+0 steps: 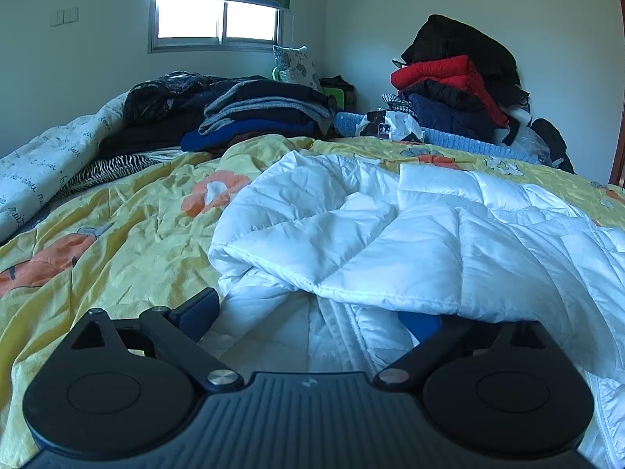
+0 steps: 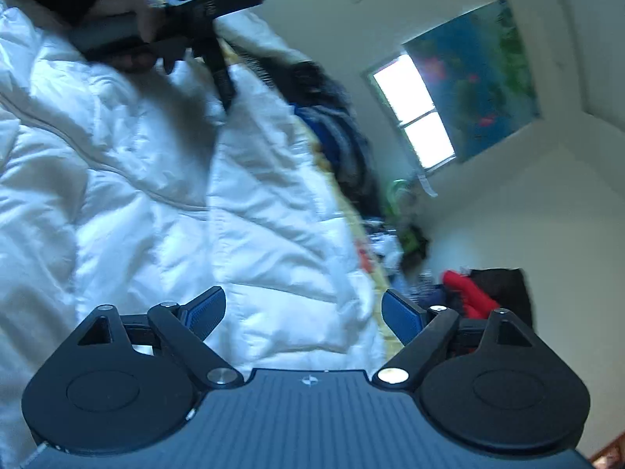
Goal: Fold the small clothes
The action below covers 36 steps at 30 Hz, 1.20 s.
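Two risks: right gripper (image 2: 302, 314), jaws apart & empty, could snag quilted folds of white jacket (image 1: 390, 234); left gripper (image 1: 308, 316) spread, fabric draped over one finger, may drag it.

White jacket (image 1: 390, 234) lies on yellow floral quilt (image 1: 117, 226).

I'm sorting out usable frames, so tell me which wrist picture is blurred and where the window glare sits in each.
Left wrist view: sharp, with the white jacket crisply quilted; the window blows out to pure white at top centre, and fisheye bends the walls. Right wrist view: smeared by motion and rolled sideways, the clothes pile streaked; its window also clips white, right of centre.
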### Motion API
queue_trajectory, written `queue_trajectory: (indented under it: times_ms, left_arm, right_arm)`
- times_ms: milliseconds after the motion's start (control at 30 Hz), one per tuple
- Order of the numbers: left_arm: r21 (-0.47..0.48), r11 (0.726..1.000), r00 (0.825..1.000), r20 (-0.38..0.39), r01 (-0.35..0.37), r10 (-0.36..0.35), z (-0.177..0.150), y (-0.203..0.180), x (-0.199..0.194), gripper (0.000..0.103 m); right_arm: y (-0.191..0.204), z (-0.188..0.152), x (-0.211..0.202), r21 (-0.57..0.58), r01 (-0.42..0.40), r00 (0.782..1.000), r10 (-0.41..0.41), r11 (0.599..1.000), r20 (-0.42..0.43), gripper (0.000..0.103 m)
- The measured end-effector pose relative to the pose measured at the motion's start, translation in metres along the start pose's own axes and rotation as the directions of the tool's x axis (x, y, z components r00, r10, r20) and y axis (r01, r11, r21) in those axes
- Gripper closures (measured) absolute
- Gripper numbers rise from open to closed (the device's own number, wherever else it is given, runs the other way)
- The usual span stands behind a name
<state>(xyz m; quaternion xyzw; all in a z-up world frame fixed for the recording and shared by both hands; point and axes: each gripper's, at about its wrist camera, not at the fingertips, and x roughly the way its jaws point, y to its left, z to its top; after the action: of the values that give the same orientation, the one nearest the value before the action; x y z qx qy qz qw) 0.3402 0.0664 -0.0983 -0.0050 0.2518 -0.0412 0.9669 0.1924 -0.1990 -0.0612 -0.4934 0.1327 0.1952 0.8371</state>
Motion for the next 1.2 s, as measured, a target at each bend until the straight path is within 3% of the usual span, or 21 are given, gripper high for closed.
queue_trajectory:
  times_ms: [67, 167, 300, 333, 400, 567, 633, 733, 833, 900, 933, 1000, 1033, 1067, 1100, 1133, 1167, 1200]
  left_arm:
    - [-0.005, 1.0, 1.0, -0.001, 0.001, -0.001, 0.0, 0.001, 0.0, 0.004]
    - [-0.01, 1.0, 1.0, 0.003, 0.001, -0.001, -0.001, 0.001, 0.0, 0.004]
    - [-0.009, 1.0, 1.0, 0.002, 0.0, 0.0, -0.001, 0.001, -0.001, 0.004]
    - [-0.009, 1.0, 1.0, 0.002, 0.0, 0.0, -0.001, 0.001, -0.001, 0.004]
    - [-0.008, 1.0, 1.0, 0.005, 0.0, 0.0, -0.001, 0.001, -0.001, 0.004]
    - [-0.001, 1.0, 1.0, 0.01, -0.004, 0.004, -0.002, -0.001, -0.001, 0.004]
    - [-0.002, 1.0, 1.0, 0.006, -0.005, 0.005, -0.003, 0.0, -0.001, 0.004]
    - [-0.005, 1.0, 1.0, 0.003, -0.008, 0.008, -0.003, 0.0, -0.001, 0.004]
    - [-0.014, 1.0, 1.0, 0.001, -0.005, 0.005, -0.002, 0.002, 0.0, 0.004]
    - [-0.019, 1.0, 1.0, 0.0, -0.002, 0.002, -0.002, 0.003, 0.0, 0.004]
    - [-0.023, 1.0, 1.0, 0.001, 0.004, -0.004, -0.002, 0.004, 0.0, 0.004]
    - [-0.03, 1.0, 1.0, -0.001, 0.009, -0.009, -0.002, 0.005, 0.0, 0.001]
    - [-0.033, 0.999, 1.0, -0.001, 0.006, -0.006, -0.002, 0.006, 0.0, 0.001]
    - [-0.036, 0.999, 1.0, -0.001, 0.003, -0.003, -0.002, 0.006, -0.001, 0.001]
    - [-0.041, 0.999, 1.0, -0.002, 0.002, -0.002, -0.002, 0.007, -0.001, 0.001]
    - [-0.049, 0.999, 1.0, -0.004, 0.0, 0.0, -0.002, 0.008, 0.0, 0.001]
    - [-0.06, 0.998, 1.0, -0.008, 0.0, 0.0, -0.002, 0.01, 0.0, 0.001]
    - [-0.073, 0.997, 1.0, -0.011, 0.004, -0.004, -0.002, 0.012, 0.001, 0.001]
  right_arm:
    - [0.009, 0.0, 0.005, -0.062, -0.008, 1.0, 0.009, 0.998, 0.006, 0.016]
    - [0.018, -0.002, 0.019, -0.145, 0.037, 0.998, -0.044, 0.989, -0.044, 0.025]
    - [0.02, -0.007, 0.033, -0.137, -0.004, 0.999, -0.002, 0.991, -0.043, 0.037]
    - [0.02, -0.007, 0.037, -0.141, -0.021, 0.998, 0.014, 0.99, -0.055, 0.059]
    - [0.012, -0.004, 0.049, -0.121, -0.031, 0.995, 0.019, 0.992, -0.1, 0.083]
    - [-0.045, 0.017, 0.061, 0.048, -0.03, 0.995, 0.035, 0.998, -0.099, 0.095]
    - [-0.076, 0.026, 0.063, 0.139, -0.02, 0.996, 0.031, 0.99, -0.08, 0.095]
    - [-0.136, 0.04, 0.062, 0.337, -0.022, 0.999, 0.033, 0.941, -0.026, 0.095]
    - [-0.204, 0.055, 0.049, 0.567, -0.087, 0.994, 0.032, 0.819, 0.106, 0.096]
    - [-0.248, 0.066, 0.04, 0.682, -0.178, 0.974, 0.027, 0.71, 0.226, 0.096]
    - [-0.268, 0.066, 0.036, 0.738, -0.242, 0.958, 0.034, 0.63, 0.285, 0.096]
    - [-0.301, 0.052, 0.037, 0.83, -0.379, 0.919, 0.061, 0.41, 0.39, 0.096]
    - [-0.312, 0.039, 0.046, 0.861, -0.386, 0.92, 0.066, 0.332, 0.387, 0.096]
    - [-0.317, 0.017, 0.062, 0.904, -0.353, 0.936, 0.085, 0.243, 0.343, 0.096]
    - [-0.314, -0.014, 0.083, 0.954, -0.263, 0.961, 0.123, 0.142, 0.247, 0.095]
    - [-0.305, -0.045, 0.1, 0.978, -0.203, 0.963, 0.189, 0.049, 0.191, 0.092]
    - [-0.292, -0.071, 0.112, 0.988, -0.155, 0.957, 0.246, -0.018, 0.155, 0.093]
    - [-0.273, -0.094, 0.12, 0.994, -0.098, 0.95, 0.294, -0.046, 0.108, 0.092]
